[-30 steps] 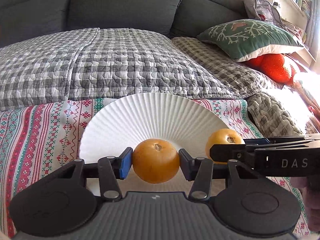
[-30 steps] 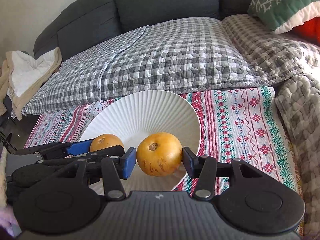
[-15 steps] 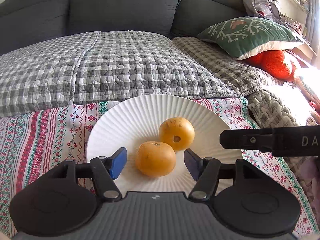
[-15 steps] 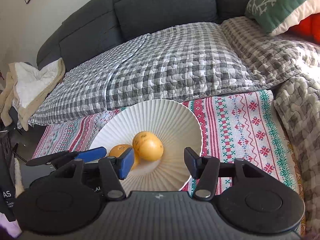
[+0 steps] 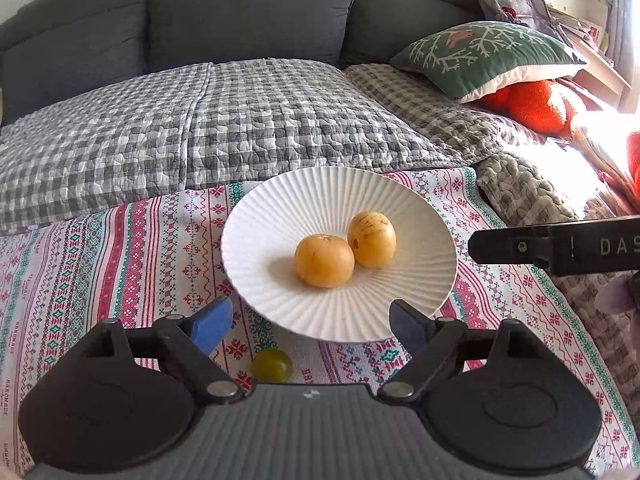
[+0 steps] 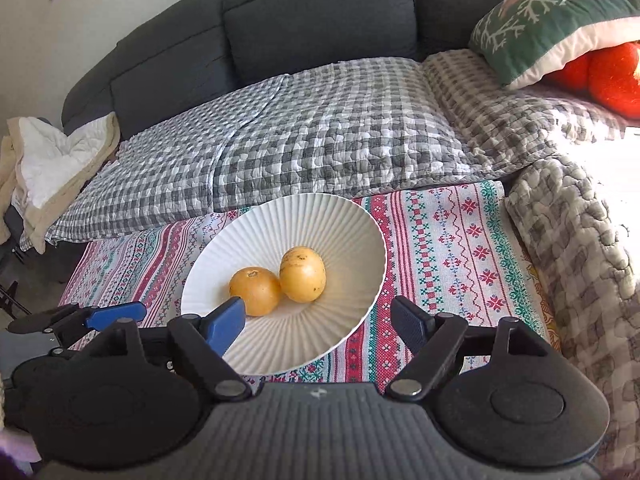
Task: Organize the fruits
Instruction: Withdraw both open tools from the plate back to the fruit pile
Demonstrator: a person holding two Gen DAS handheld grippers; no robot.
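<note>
Fruits, two orange ones point(image 5: 324, 261) point(image 5: 372, 239), lay touching in the white ribbed plate point(image 5: 420, 216) on the patterned cloth point(image 5: 120, 264). Left claw point(image 5: 310, 326) and right claw point(image 6: 318, 326) were both spreading, nothing between them. Beside the plate sat a green grape point(image 5: 272, 365).

Both oranges point(image 5: 325, 261) now lie released on the plate point(image 5: 420, 216) as the opening left gripper point(image 5: 310, 322) and right gripper point(image 6: 318, 322) have backed off
</note>
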